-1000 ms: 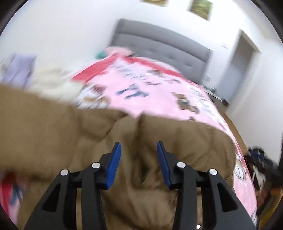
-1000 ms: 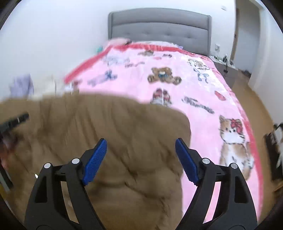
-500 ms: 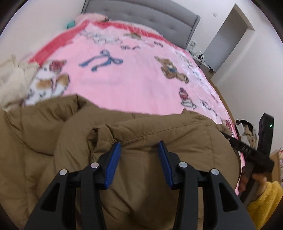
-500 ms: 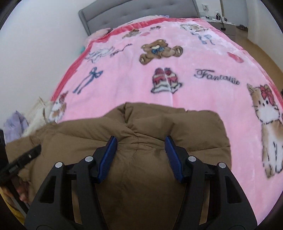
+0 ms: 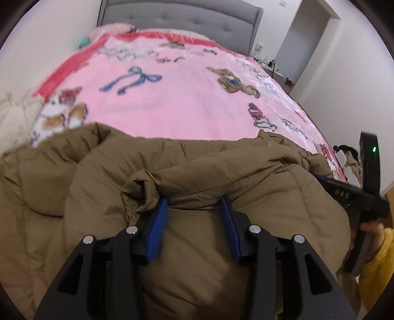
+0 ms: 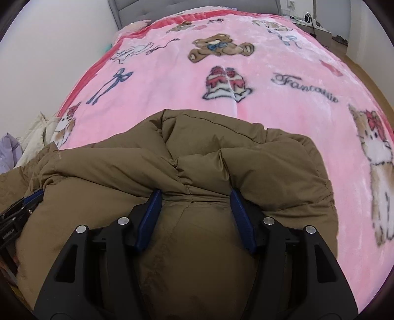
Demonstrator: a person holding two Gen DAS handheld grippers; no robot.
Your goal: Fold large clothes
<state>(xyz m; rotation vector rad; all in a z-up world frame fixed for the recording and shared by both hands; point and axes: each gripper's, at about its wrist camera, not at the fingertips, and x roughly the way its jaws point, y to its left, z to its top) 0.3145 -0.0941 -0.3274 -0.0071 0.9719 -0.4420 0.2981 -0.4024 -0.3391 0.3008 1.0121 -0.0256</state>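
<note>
A large brown padded jacket [image 5: 197, 167] lies bunched on the near end of the bed; it also fills the lower part of the right wrist view [image 6: 197, 160]. My left gripper [image 5: 194, 200] has its blue-padded jaws partly closed around a thick fold of the jacket. My right gripper [image 6: 195, 193] likewise clamps a thick fold of it, jaws held apart by the fabric. The right gripper's body shows at the right edge of the left wrist view [image 5: 354, 194], and the left one at the left edge of the right wrist view [image 6: 22, 206].
The bed carries a pink cartoon-print blanket [image 6: 246, 81] and has a grey padded headboard [image 5: 177, 14]. Cream and lilac cloth [image 6: 27, 137] lies at the bed's left side by the wall. A doorway [image 5: 303, 41] and wooden floor are to the right.
Both grippers came down and forward onto the jacket and narrowed on its folds; the right one closed from wide open. The jacket has settled lower on the blanket.
</note>
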